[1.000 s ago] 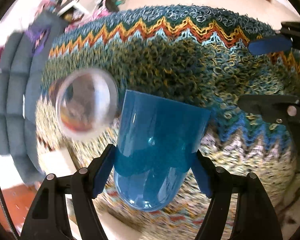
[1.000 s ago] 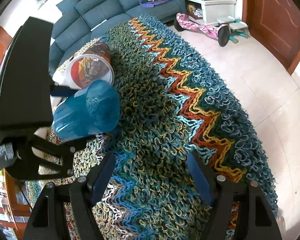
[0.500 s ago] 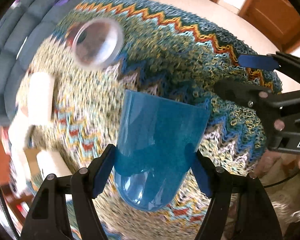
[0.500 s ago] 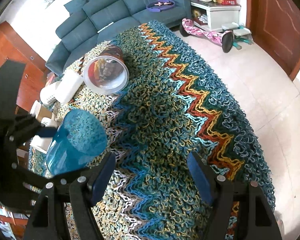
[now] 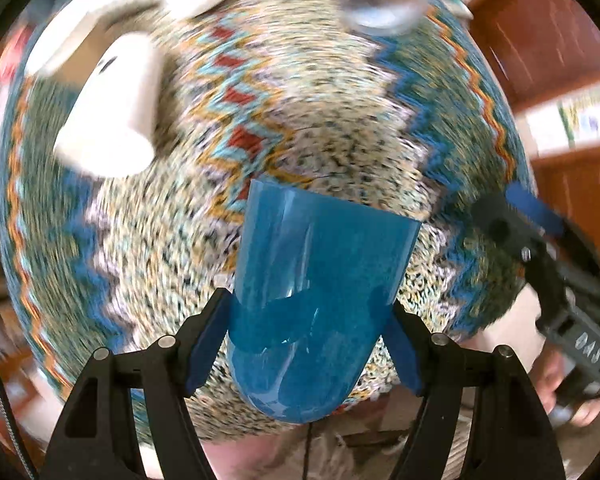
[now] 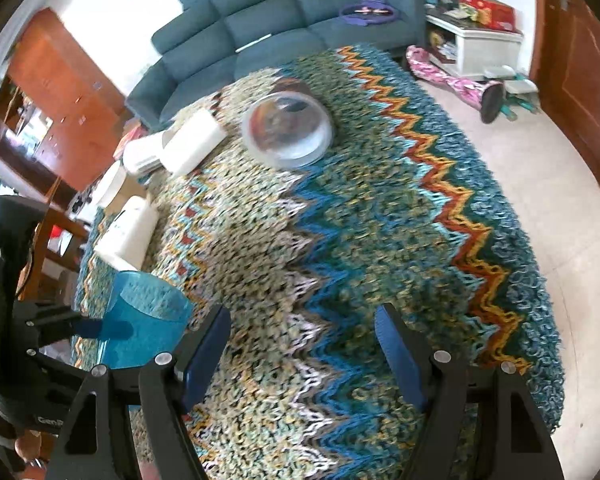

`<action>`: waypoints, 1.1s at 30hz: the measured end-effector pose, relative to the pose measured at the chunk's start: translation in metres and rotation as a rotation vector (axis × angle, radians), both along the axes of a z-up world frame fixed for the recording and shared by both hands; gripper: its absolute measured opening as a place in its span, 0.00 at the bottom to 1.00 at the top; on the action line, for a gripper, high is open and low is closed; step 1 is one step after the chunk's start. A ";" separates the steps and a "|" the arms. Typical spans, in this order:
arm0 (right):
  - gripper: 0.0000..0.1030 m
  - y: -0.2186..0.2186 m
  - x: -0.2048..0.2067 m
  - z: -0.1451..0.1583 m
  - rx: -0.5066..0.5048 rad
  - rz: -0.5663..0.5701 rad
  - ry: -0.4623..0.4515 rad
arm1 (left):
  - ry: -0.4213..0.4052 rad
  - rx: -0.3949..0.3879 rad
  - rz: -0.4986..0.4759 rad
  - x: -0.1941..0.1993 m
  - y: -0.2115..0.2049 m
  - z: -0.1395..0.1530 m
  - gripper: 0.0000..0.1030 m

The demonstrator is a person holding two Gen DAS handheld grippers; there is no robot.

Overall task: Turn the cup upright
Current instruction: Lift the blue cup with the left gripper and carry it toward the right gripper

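While the left gripper (image 5: pixel 308 344) clamps the blue cup (image 5: pixel 316 300) by its base above the zigzag rug (image 6: pixel 360 216), mouth pointing away, the right gripper (image 6: pixel 302 352) hovers alongside, jaws apart, empty.

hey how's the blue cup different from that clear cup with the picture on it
The blue cup is tinted see-through blue and plain; the clear cup is colourless with a printed wrap. The blue cup is clamped in the left gripper, off the rug; the clear cup lies on the rug on its side, untouched. Both are see-through plastic tumblers.
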State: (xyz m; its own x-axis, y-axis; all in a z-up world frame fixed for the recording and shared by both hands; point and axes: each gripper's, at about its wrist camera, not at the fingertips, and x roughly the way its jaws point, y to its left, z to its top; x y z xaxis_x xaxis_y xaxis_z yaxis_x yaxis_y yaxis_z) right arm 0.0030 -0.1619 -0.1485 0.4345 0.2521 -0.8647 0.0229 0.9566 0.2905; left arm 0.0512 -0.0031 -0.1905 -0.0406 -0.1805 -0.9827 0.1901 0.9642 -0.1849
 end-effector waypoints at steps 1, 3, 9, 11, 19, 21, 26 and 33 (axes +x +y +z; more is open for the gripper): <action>0.73 0.005 -0.001 -0.001 0.005 0.016 0.006 | 0.008 -0.018 0.052 -0.005 0.010 -0.003 0.73; 0.73 0.011 -0.001 -0.002 0.011 0.038 0.012 | 0.010 -0.029 0.129 -0.013 0.024 -0.005 0.73; 0.73 0.032 -0.005 -0.005 0.004 0.111 0.031 | 0.001 -0.041 0.257 -0.027 0.067 -0.012 0.73; 0.73 0.036 -0.005 -0.006 -0.003 0.123 0.035 | 0.000 -0.033 0.273 -0.026 0.071 -0.018 0.73; 0.73 0.048 -0.004 -0.010 -0.032 0.147 0.050 | -0.026 -0.075 0.349 -0.026 0.089 -0.014 0.73; 0.73 0.050 -0.004 -0.011 -0.039 0.149 0.053 | -0.024 -0.086 0.364 -0.025 0.092 -0.014 0.73; 0.73 0.054 -0.002 -0.011 -0.054 0.150 0.056 | -0.030 -0.079 0.385 -0.024 0.089 -0.010 0.74; 0.73 0.057 -0.003 -0.010 -0.069 0.153 0.051 | -0.022 -0.095 0.383 -0.030 0.092 -0.008 0.90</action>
State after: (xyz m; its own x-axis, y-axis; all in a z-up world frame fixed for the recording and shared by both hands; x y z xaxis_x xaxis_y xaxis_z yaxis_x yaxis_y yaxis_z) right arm -0.0003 -0.1049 -0.1583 0.3505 0.2515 -0.9022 -0.1110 0.9676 0.2266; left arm 0.0216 0.0885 -0.1987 0.0682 -0.2685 -0.9608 -0.1755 0.9449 -0.2765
